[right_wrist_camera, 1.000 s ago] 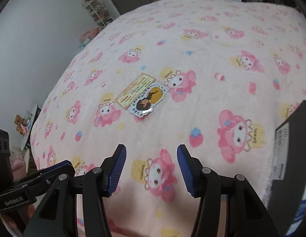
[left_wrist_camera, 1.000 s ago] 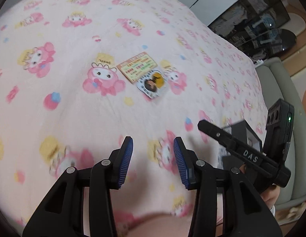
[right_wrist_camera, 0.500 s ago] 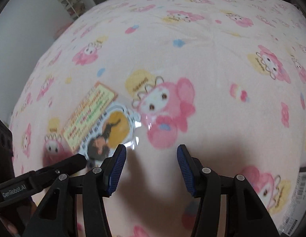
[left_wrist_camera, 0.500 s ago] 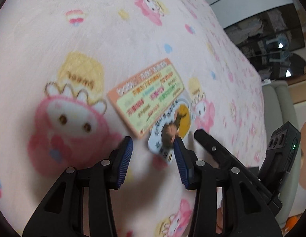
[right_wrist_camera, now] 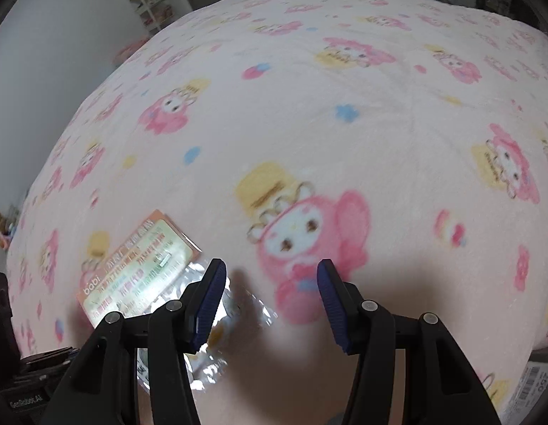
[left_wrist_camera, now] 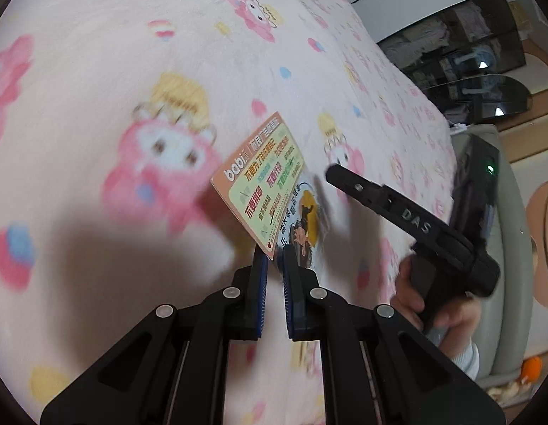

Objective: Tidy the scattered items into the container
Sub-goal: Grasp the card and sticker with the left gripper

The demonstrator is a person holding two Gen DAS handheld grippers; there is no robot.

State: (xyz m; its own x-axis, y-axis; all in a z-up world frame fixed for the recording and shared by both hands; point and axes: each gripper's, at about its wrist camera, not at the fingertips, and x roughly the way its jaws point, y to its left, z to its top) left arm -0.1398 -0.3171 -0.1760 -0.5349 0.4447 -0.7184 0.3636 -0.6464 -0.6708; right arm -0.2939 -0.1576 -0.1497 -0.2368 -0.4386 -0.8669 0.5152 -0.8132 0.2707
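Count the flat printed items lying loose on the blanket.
2, overlapping. The orange card is pinched at its near corner by the left gripper; the glossy cartoon sticker sits partly under it. Others may lie outside view.

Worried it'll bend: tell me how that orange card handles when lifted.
Likely stiff: the orange card, pinched at one corner by the left gripper, looks flat, not drooping. Probably light, being thin. The shiny sticker beside it may slip.

At frame centre, the left gripper (left_wrist_camera: 272, 272) pinches the lower corner of an orange-bordered printed card (left_wrist_camera: 261, 182), tilted up off the pink cartoon-print fleece blanket (left_wrist_camera: 96, 81). A glossy character sticker (left_wrist_camera: 305, 219) lies just right; the right gripper (left_wrist_camera: 390, 196) hovers beyond.
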